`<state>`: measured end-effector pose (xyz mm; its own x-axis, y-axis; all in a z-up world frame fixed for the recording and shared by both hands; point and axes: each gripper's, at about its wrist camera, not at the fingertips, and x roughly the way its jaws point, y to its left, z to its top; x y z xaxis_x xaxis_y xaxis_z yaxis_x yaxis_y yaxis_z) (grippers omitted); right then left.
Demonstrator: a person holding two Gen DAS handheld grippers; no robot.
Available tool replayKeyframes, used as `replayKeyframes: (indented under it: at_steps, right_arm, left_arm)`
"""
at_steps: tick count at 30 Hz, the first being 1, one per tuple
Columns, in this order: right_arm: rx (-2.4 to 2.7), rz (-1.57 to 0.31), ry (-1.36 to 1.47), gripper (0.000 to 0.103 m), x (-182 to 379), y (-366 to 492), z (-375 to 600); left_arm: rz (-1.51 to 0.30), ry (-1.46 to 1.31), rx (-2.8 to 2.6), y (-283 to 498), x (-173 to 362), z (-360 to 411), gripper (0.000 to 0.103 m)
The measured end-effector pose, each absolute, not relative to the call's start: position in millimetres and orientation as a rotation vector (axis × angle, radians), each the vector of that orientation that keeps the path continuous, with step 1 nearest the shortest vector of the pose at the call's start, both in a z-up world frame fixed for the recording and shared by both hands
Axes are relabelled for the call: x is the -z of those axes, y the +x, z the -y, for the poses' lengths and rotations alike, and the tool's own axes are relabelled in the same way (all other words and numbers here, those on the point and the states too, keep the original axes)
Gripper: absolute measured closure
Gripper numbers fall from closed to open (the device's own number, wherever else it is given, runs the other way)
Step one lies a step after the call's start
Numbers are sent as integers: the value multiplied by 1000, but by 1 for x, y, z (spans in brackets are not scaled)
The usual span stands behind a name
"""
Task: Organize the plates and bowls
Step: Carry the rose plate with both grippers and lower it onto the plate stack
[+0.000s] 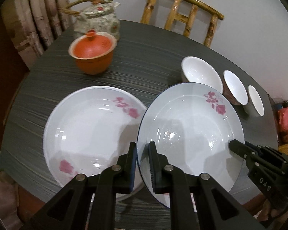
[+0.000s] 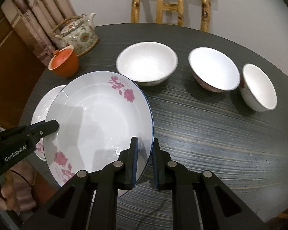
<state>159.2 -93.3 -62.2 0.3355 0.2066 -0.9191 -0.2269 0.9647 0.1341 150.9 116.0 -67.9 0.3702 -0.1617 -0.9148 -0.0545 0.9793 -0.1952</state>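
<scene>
Gripping opposite edges of one white plate [image 2: 98, 118] with pink roses, the left tongs [image 1: 143, 164] and the right tongs [image 2: 145, 164] are each clamping its thin blue-lined rim between their pads. The plate is hanging above the dark striped tabletop [image 2: 211, 134], tilting, its right edge riding higher than its left, its hollow facing up. It is partly overlapping a second rose plate [image 1: 90, 132] lying flat on the tabletop to its left. Three white bowls [image 2: 146, 63] are standing in a row beyond, mouths up, well apart from the plates. An orange lidded cup [image 1: 92, 55] and a flowered teapot [image 2: 76, 34] are sitting at the far left.
</scene>
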Motion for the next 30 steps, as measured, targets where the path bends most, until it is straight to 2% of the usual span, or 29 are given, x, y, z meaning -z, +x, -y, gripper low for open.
replayKeyframes:
  at_steps: [17,30]
  right_arm:
    - [-405,-1209,-45,90,64,160,-13]
    - [-408,-1241,-46,90,82,159,-38]
  left_arm:
    - [-1188,-240,-65,142,73,-220,90]
    - [-1216,-244,-72,146,91,-239,90]
